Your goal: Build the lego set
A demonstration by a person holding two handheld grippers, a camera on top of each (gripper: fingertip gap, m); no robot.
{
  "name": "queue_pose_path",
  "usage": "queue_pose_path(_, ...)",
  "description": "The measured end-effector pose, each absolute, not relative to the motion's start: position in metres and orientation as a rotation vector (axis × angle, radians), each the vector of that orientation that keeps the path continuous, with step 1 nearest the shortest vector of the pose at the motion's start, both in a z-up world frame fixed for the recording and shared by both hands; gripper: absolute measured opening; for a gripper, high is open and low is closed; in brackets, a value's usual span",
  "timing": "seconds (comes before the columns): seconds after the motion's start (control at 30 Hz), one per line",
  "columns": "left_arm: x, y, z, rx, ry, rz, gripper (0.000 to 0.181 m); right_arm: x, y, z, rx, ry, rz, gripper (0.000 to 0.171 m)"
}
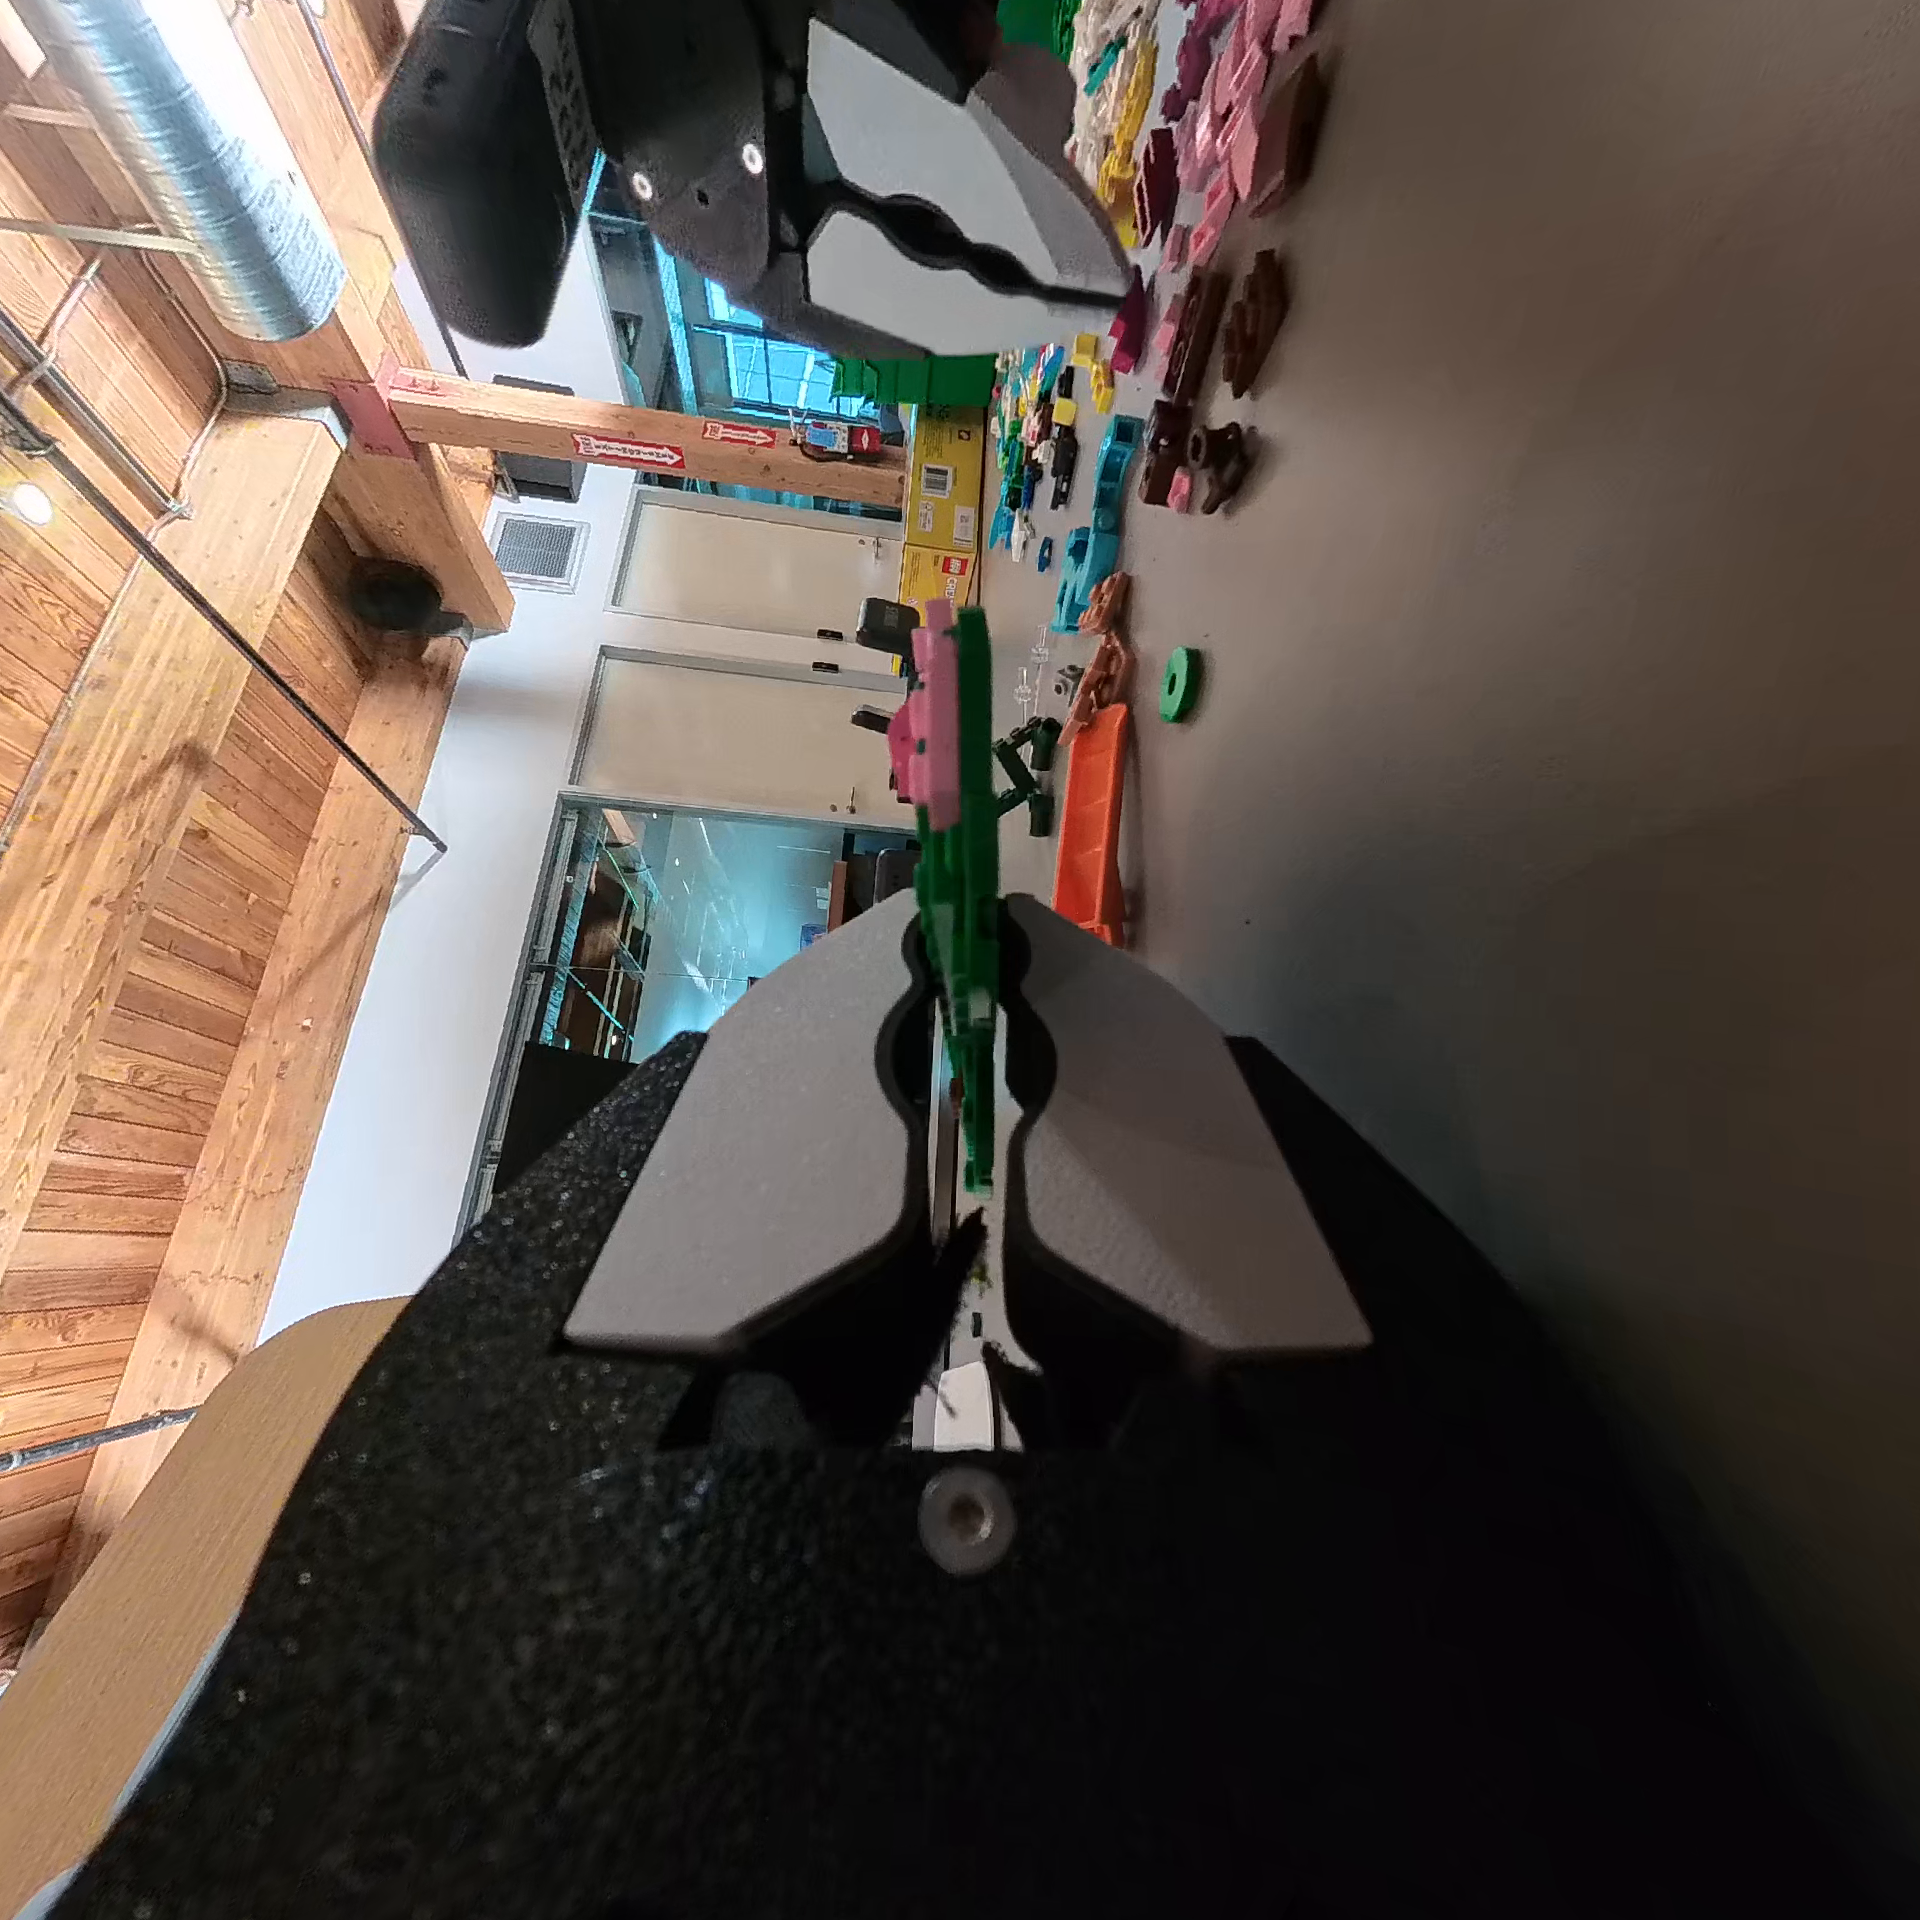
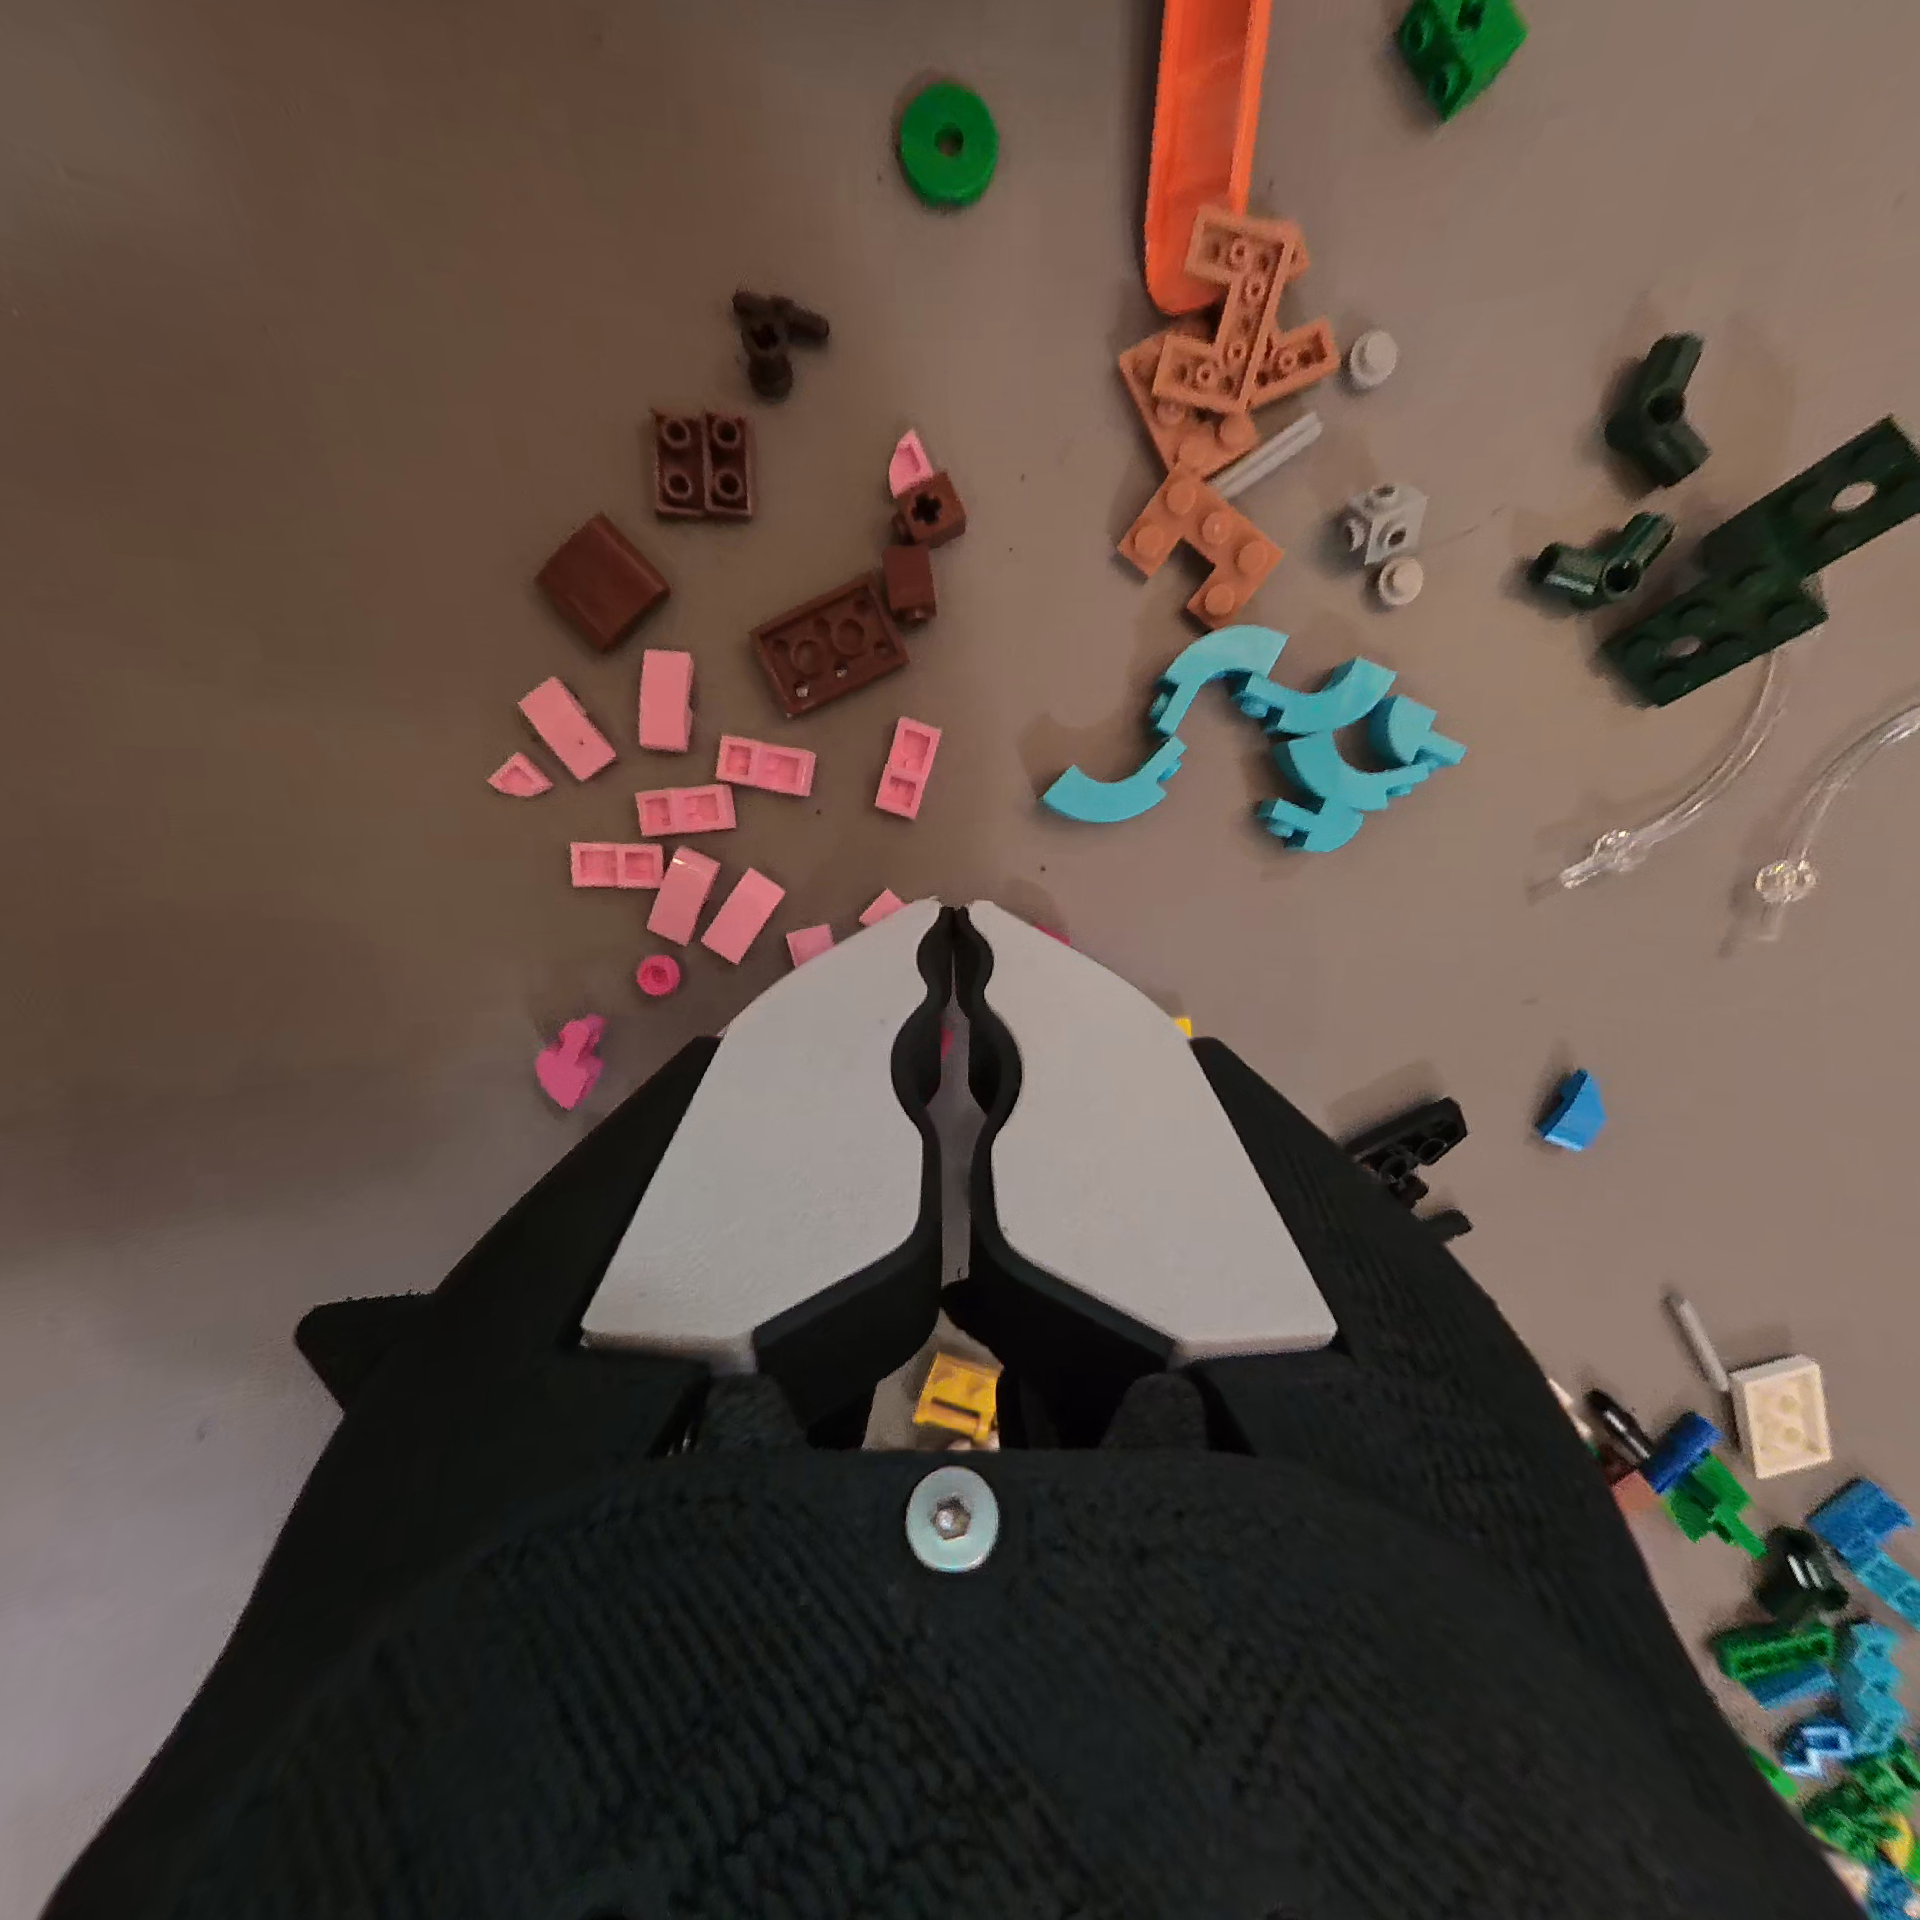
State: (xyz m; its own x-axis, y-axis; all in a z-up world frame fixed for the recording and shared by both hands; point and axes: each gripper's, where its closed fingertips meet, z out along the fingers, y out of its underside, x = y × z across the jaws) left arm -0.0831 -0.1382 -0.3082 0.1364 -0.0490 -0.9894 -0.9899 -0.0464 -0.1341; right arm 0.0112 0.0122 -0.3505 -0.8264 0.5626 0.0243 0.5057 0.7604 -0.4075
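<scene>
My left gripper (image 1: 961, 914) is shut on a green plate assembly (image 1: 961, 935) with pink bricks (image 1: 930, 717) stacked on its far end, held up off the grey table (image 1: 1558, 727). My right gripper (image 2: 953, 910) is shut and empty, pointing down just above the table beside a scatter of loose pink bricks (image 2: 681, 810). It also shows in the left wrist view (image 1: 1117, 286) over the pink and brown pieces. Brown bricks (image 2: 826, 644), turquoise arch pieces (image 2: 1309, 727) and tan plates (image 2: 1216, 364) lie ahead of it.
An orange brick separator (image 2: 1205, 156) and a green round disc (image 2: 948, 143) lie farther out. Dark green plates and connectors (image 2: 1756, 582) and clear curved pieces (image 2: 1683, 821) sit right. Mixed blue and green pieces (image 2: 1839, 1662) pile at lower right. Yellow boxes (image 1: 945, 499) stand at the table's far end. The left gripper's tips are roughly 20 centimeters from the right gripper's.
</scene>
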Motion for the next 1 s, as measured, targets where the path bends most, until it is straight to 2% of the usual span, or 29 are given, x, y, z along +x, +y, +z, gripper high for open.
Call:
queue_pose_path(0.57, -0.083, -0.138, -0.309, -1.343, 1.130, 1.112, 0.009, 0.028, 0.015, -0.360, -0.902, -2.890, 0.519, 0.000)
queue_pose_path(1.0, -0.083, -0.138, -0.310, -1.346, 1.133, 1.111, 0.009, 0.012, 0.018, -0.354, -0.860, -2.693, 0.605, 0.000)
